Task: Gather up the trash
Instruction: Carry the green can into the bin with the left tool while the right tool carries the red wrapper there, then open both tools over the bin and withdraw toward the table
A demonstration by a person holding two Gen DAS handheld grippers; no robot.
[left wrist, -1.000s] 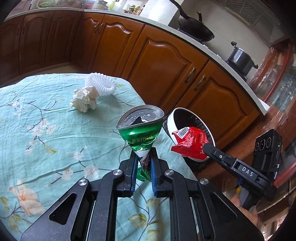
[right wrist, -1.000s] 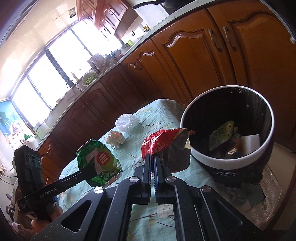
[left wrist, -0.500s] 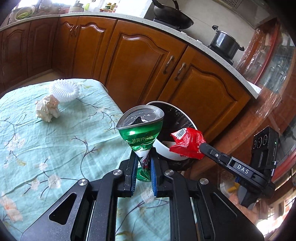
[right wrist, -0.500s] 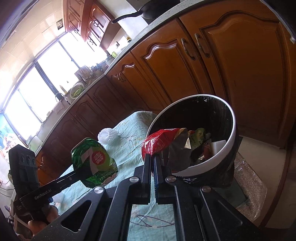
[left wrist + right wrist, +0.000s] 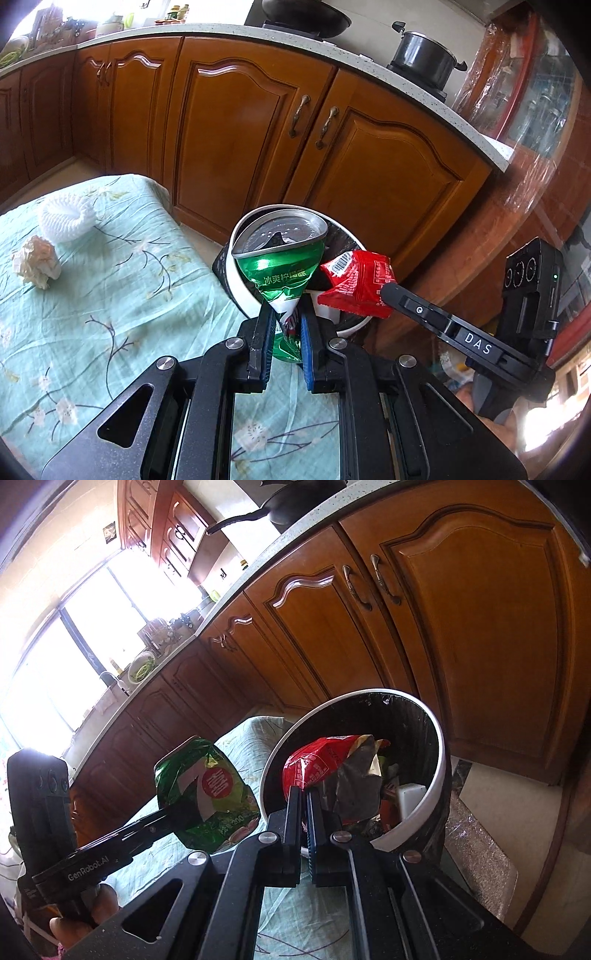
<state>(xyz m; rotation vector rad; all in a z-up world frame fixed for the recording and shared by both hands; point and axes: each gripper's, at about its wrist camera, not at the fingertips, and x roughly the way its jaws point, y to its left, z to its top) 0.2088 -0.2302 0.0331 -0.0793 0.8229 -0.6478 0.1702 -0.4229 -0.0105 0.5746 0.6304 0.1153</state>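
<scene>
Green crushed can [image 5: 277,271], flattened low and flaring to its silver top, is sitting clamped between the blue pads of the left tongs [image 5: 286,325], hanging over the table edge right beside the trash bin [image 5: 236,295]. In the right wrist view the same can [image 5: 205,794] is showing its red round label, held out on the left tongs' long black fingers. Red snack wrapper [image 5: 325,764] is being pinched by the right tongs [image 5: 304,805], jaws pressed fully together on its edge; the wrapper's grey inner foil is flopping over the bin's mouth. From the left wrist view the wrapper [image 5: 356,282] is showing a barcode and is hanging above the bin's opening, just beside the can. Bin is white-rimmed with a black liner, already holding a white box and other scraps [image 5: 399,794]. Table [image 5: 92,314] is wearing a pale teal floral cloth; a crumpled paper ball [image 5: 36,261] and a white foam net [image 5: 66,218] are lying on its far part, near each other, well apart from the bin. Wooden cabinets [image 5: 236,122] are running behind, with a black pot [image 5: 423,55] on the worktop. Fingers of a hand [image 5: 85,919] are wrapping the left tongs' handle.
</scene>
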